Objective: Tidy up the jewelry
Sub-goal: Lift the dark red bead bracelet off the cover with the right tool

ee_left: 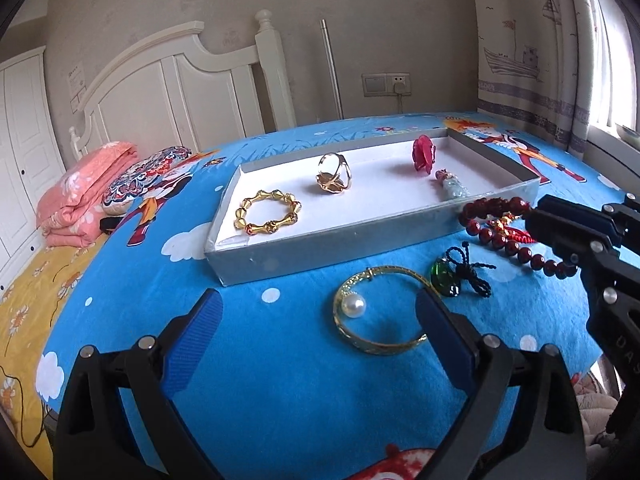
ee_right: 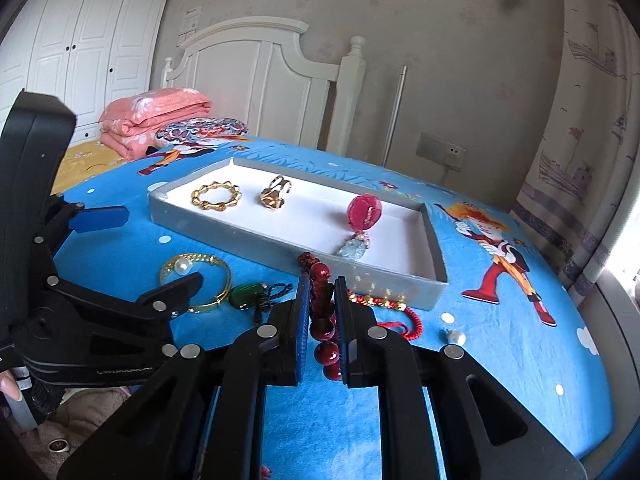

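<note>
Bedroom, daylit. Beige textured wall (ee_left: 360, 8) behind a white wooden headboard (ee_left: 180, 80) with a turned post. White panelled wardrobe (ee_right: 84, 36) at far left, dark knobs. Bed covered by a blue cartoon-print sheet (ee_left: 280, 360); yellow floral sheet (ee_left: 28, 300) at the left side. Folded pink quilt (ee_left: 84, 196) and a patterned pillow (ee_left: 148, 176) near the headboard. Metal pole (ee_left: 331, 68) leans against the wall. Wall socket panel (ee_left: 386, 84) with a plug in it. Ship-print curtain (ee_left: 528, 52) at right, bright window (ee_left: 612, 60) beside it.
</note>
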{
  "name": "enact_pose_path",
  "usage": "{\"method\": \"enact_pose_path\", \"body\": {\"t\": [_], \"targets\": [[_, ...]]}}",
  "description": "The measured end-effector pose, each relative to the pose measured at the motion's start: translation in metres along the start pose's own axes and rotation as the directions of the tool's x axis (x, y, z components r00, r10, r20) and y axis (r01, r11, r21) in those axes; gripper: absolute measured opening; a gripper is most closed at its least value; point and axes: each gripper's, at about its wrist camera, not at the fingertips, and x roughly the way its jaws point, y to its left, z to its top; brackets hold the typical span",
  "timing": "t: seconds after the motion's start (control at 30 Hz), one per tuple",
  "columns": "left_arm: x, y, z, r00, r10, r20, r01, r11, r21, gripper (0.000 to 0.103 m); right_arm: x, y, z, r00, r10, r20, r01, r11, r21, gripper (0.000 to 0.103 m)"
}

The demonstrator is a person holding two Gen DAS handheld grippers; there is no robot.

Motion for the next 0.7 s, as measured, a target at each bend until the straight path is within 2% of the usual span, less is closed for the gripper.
{"method": "enact_pose_path", "body": {"t": [0.13,0.27,0.5,0.6,0.7], "targets": [[-0.002,-0.004,0.000,1.000,0.004,0.013,-0.004,1.000,-0.004,0.094,-0.001,-0.012,0.000,0.997,-0.074,0.003,0.074,0.996,0.051,0.012],[0.008,-0.011,0.000,1.000,-0.008,-0.005,0.008,1.000,0.001,0.094,-0.004,-0.024,-0.001,0.991,-0.136,0.001,0.135,0.987,0.092,0.012],[0.015,-0.017,0.007,0.999,-0.032,-0.025,0.031,0.999,-0.006,0.094,0.000,-0.040,-0.010,0.986,-0.163,-0.036,0.167,0.977,0.133,0.012],[0.004,-0.014,0.006,1.000,-0.016,0.021,0.016,1.000,-0.023,0.094,0.001,-0.042,-0.011,0.985,-0.169,-0.042,0.174,0.974,0.143,0.012],[-0.006,-0.016,0.007,0.999,-0.030,0.045,0.030,1.000,-0.002,0.094,0.002,-0.044,-0.011,0.983,-0.177,-0.045,0.182,0.972,0.148,0.012]]}}
